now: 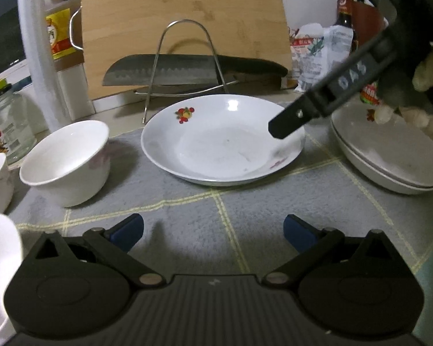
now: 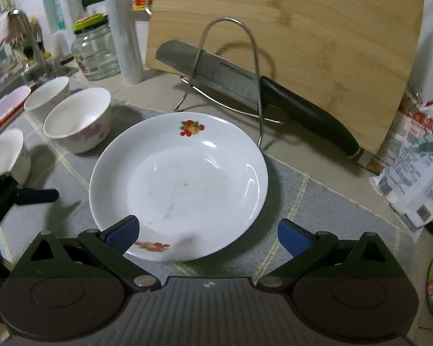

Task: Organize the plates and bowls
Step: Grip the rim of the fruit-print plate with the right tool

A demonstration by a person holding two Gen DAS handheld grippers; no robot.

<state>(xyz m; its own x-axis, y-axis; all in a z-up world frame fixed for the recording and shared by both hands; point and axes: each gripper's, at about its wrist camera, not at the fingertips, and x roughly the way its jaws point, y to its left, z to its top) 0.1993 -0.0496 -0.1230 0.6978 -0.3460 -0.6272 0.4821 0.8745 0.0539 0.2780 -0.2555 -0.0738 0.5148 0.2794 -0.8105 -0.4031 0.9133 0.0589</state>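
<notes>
White plate (image 2: 178, 184) on the mat, partly between the spread-wide, empty right tool (image 2: 206, 235).

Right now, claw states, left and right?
Left claw: open, holding nothing.
Right claw: open around the plate rim, not gripping.

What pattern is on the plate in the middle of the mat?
The plate is white with small red-and-yellow fruit prints on the rim, clearest in the right wrist view.
</notes>
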